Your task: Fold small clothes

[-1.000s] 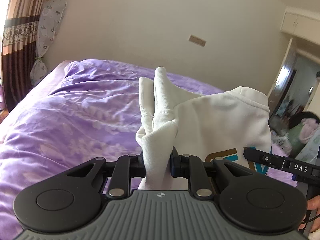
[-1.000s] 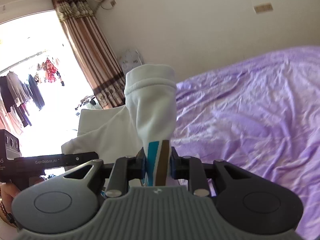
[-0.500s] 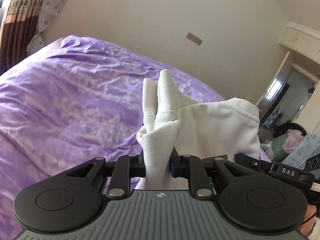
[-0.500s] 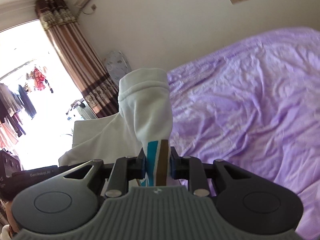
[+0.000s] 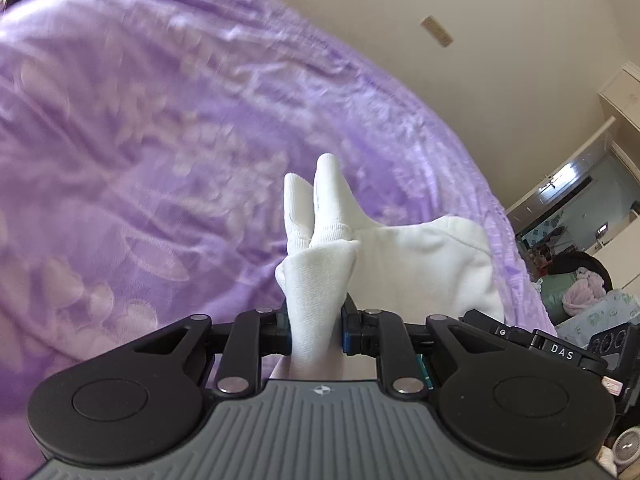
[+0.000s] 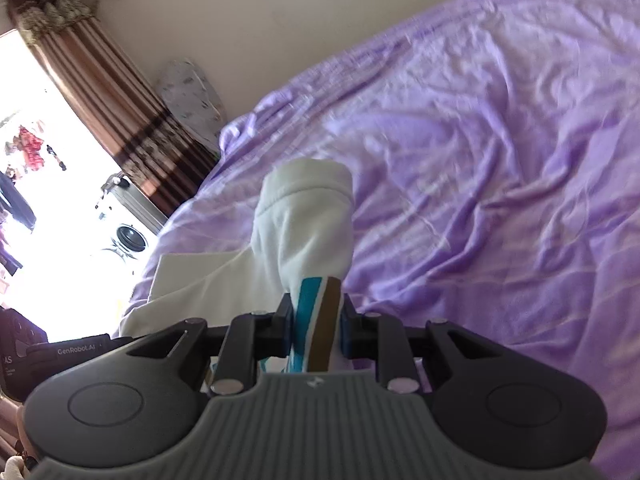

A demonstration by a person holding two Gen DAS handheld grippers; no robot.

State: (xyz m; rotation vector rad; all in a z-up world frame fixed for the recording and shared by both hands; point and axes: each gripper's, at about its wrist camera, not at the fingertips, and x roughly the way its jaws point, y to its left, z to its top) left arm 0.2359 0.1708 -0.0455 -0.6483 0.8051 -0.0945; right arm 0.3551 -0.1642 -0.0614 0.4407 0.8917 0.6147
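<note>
A small white garment (image 5: 424, 264) with teal and brown stripes is held up between both grippers above the purple bed (image 5: 160, 160). My left gripper (image 5: 315, 326) is shut on a bunched white edge of it. My right gripper (image 6: 315, 322) is shut on the striped edge (image 6: 320, 320), with a white sleeve cuff (image 6: 308, 204) standing up beyond the fingers. The cloth spans between the two grippers. Each gripper shows at the edge of the other's view: the right one (image 5: 560, 350) and the left one (image 6: 76, 350).
The purple bedspread (image 6: 500, 160) fills most of both views. Beige wall lies behind. Brown curtains (image 6: 104, 92) and a bright window are left in the right wrist view. A doorway and cluttered items (image 5: 580, 280) are at the right in the left wrist view.
Both grippers have tilted downward toward the bed with the garment still held. The bed now fills more of each view and the wall less.
</note>
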